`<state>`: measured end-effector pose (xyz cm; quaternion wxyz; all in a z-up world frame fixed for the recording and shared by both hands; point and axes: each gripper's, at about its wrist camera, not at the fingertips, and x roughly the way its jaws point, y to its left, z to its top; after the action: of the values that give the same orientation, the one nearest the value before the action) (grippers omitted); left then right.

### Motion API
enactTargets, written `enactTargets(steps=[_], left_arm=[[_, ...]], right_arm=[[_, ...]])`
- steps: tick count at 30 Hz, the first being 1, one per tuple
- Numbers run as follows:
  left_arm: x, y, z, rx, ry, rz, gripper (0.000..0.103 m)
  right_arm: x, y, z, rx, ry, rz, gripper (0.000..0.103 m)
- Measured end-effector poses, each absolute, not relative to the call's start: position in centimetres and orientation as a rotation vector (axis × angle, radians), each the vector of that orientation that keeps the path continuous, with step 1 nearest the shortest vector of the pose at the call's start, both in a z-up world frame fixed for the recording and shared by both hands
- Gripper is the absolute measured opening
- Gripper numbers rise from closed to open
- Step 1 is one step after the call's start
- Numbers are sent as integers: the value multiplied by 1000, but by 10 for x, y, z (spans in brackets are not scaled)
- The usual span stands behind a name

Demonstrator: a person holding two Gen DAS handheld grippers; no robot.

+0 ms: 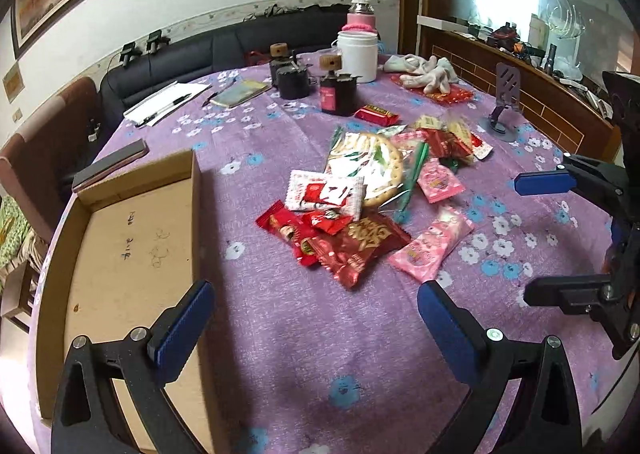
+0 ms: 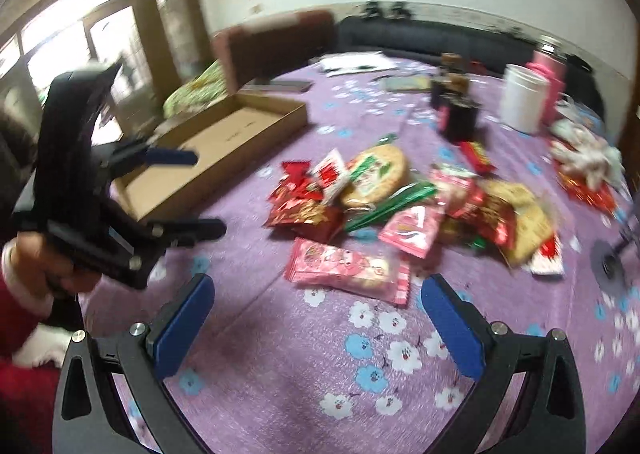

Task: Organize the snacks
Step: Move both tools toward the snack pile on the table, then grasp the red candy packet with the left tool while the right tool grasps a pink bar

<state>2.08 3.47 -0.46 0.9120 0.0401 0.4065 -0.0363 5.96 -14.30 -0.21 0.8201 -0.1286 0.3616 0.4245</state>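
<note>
Grabbing into the snack pile (image 1: 372, 189) risks snagging two overlapping packets at once, or sliding a slick wrapper across the counter (image 1: 280, 334) instead of lifting it. Both grippers hover spread wide and empty: left gripper (image 1: 316, 328) has the pile at twelve o'clock and the empty box (image 1: 132, 238) at ten; right gripper (image 2: 318, 320) has a pink packet (image 2: 348, 270) just ahead at twelve.

Colours on the surface

Purple cloth (image 1: 260, 334) with white and blue flowers; red, pink and white snack packets (image 1: 372, 189); plain brown cardboard box (image 1: 132, 238); blue claw pads (image 1: 184, 334).
</note>
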Motion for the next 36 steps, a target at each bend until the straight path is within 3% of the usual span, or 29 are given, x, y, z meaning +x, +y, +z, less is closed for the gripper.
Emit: enactTargets(steps=[8,11,13,22,23,24,36], left_arm=[[25,55,-11,52,880,-66,102],[29,52,-14,63,901,-101,102],[31,48,-15,90,909,-109,102],[51,16,-23,214,969,-223,102],[55,10,-23,226,976,-239,102],[59,5,-24,234,982,-258,102],[93,-36,-51,287,1065,-404,101]], right_arm=[[72,-114,-17,-451,767,1002,102],[88,-101,-25,-473,811,1060,91],[98,-95,-32,-483,853,1085,69],[115,-97,-52,-554,943,1062,64],[116,-100,-51,-543,947,1048,57],[117,-104,-50,-528,949,1028,43],[87,-176,-40,-260,934,870,39]])
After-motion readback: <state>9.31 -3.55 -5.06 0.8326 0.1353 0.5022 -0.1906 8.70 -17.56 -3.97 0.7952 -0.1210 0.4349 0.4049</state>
